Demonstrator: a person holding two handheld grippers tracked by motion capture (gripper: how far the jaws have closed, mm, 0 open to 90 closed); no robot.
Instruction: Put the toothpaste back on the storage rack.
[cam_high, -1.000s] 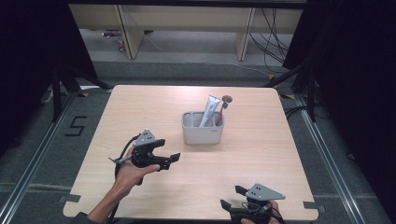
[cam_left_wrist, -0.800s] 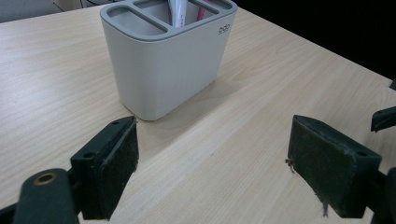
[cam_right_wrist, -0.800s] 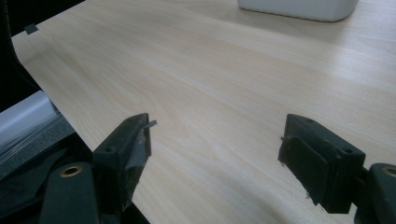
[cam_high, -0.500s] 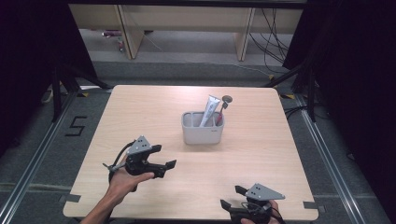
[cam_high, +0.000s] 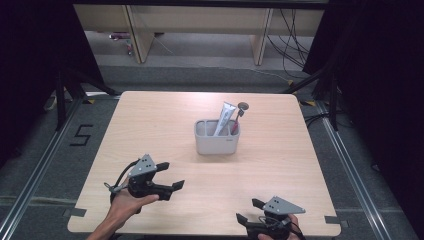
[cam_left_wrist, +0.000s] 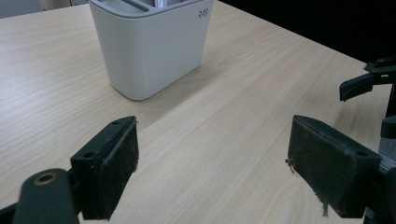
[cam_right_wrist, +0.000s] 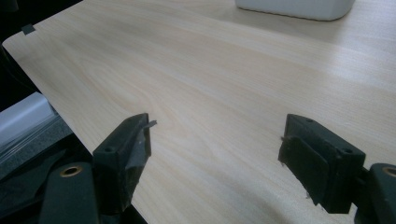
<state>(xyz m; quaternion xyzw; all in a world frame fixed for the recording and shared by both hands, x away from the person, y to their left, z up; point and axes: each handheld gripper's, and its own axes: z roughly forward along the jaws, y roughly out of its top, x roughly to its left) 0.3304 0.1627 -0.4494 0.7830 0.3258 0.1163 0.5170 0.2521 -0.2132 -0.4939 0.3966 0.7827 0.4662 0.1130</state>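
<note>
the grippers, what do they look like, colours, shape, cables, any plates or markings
Both are black two-jaw tools. The left gripper and the right gripper each carry a grey three-cornered plate on top, dotted with small holes. A black cable loops from the left one's rear. The jaw pads are flat dark rectangles with fraying edges, fixed to black brackets with round holes. No sleeves or markings are visible.

Black grippers (cam_high: 169, 177), grey triangular plates

high: overhead, far | tool views: low, near | shared: holder (cam_high: 216, 137)
</note>
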